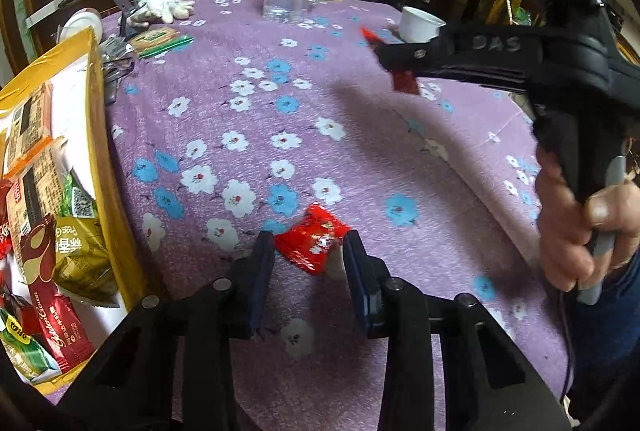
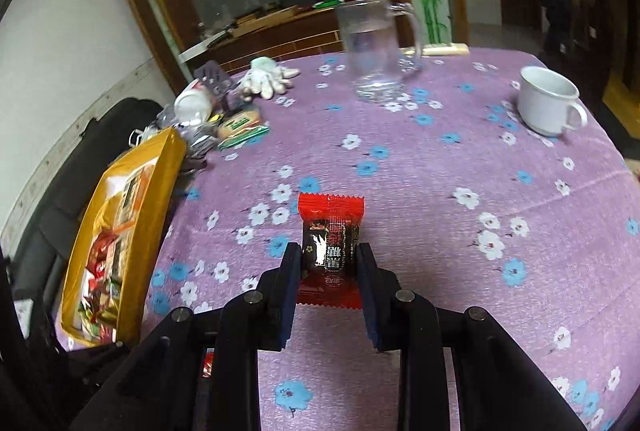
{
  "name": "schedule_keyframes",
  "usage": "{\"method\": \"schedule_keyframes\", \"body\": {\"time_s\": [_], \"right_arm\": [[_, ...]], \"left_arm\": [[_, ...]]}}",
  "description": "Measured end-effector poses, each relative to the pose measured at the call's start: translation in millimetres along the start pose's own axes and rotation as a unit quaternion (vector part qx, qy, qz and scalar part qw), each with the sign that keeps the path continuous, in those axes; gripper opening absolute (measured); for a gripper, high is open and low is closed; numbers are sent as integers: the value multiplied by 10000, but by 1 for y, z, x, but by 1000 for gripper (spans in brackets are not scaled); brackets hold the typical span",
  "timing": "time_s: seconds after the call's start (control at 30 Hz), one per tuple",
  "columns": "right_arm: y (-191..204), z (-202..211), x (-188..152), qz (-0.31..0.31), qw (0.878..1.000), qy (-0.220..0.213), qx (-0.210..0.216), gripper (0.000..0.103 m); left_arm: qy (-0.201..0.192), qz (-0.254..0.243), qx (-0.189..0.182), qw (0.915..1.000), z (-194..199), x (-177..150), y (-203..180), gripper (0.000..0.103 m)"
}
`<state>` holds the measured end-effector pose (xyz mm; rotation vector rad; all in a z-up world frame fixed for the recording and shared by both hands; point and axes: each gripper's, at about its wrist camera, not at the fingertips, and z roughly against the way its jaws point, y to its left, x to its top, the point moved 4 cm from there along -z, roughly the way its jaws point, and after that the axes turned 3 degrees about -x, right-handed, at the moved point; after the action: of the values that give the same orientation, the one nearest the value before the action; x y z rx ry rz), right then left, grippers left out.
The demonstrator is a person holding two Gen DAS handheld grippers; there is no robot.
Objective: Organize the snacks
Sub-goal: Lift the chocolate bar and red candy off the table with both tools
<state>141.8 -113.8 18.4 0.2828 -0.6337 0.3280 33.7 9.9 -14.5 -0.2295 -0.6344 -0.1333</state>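
Here: 2 crinkly red foil packets [image 1: 314, 243] [image 2: 331, 245], floral tablecloth [image 1: 360, 151].

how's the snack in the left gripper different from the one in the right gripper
The left gripper's packet is bright red all over and crumpled, and lies on the tablecloth; the right gripper's packet is red with a black, glossy printed middle and is held up off the cloth. The left gripper pinches its packet at the near end; the right gripper clamps its packet across the middle. Both are small sealed wrappers with crimped edges.
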Motion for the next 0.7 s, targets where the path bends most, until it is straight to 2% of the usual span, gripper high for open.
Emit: {"method": "schedule_keyframes", "body": {"time_s": [0.17, 0.23, 0.3, 0.43, 0.47, 0.5, 0.57, 0.63, 0.7], "right_arm": [[-4, -3, -2, -105, 9999, 69, 92, 29], [-5, -1, -2, -154, 9998, 65, 126, 29], [-5, 0, -1, -163, 9998, 53, 140, 29], [-3, 0, -2, -131, 9998, 50, 154, 29], [-2, 0, -3, -122, 9998, 50, 153, 29], [-2, 0, -3, -111, 9998, 48, 157, 29], [-1, 1, -3, -99, 9998, 37, 163, 29], [-1, 1, -3, -94, 9998, 24, 161, 29], [-1, 2, -3, -95, 9998, 10, 161, 29]], "left_arm": [[40, -186, 250, 9995, -7, 5, -5, 32], [-11, -211, 330, 9992, -7, 9, -5, 37], [-63, -260, 366, 9990, -9, 13, -6, 47], [-6, -395, 410, 9984, -18, 13, -7, 49], [28, -421, 351, 9985, -20, 12, -8, 48], [49, -428, 301, 9986, -20, 11, -10, 38], [41, -470, 348, 9983, -21, 11, -11, 27], [16, -488, 339, 9982, -20, 10, -12, 20], [-29, -493, 342, 9982, -18, 9, -13, 17]]}}
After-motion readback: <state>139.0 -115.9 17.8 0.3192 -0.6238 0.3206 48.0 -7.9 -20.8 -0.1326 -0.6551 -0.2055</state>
